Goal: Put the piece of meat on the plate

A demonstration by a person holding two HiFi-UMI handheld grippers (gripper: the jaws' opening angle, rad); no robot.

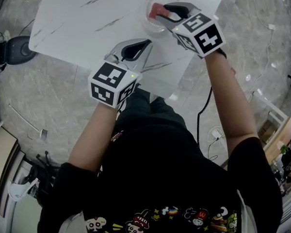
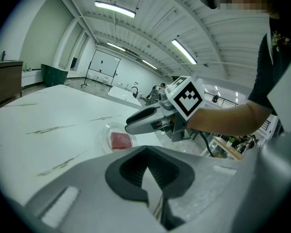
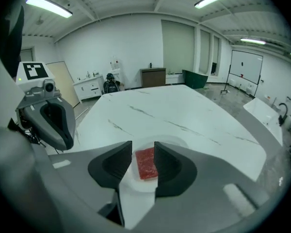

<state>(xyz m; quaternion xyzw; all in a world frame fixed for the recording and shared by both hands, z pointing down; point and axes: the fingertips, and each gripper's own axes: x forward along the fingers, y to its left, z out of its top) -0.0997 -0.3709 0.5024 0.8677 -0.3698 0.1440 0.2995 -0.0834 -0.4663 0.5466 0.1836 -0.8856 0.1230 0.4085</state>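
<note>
Red meat on clear plate

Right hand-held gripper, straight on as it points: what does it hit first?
Likely the piece of meat on the plate, framed between the right hand-held gripper's open jaws; nothing else in that line.

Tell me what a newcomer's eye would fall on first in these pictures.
The red piece of meat stands out most, lying on a clear plate on the white marbled table. The right claw hangs over it, with its jaws apart and not touching the meat. The left claw is shut and empty, and is held over the table closer to the person.
</note>
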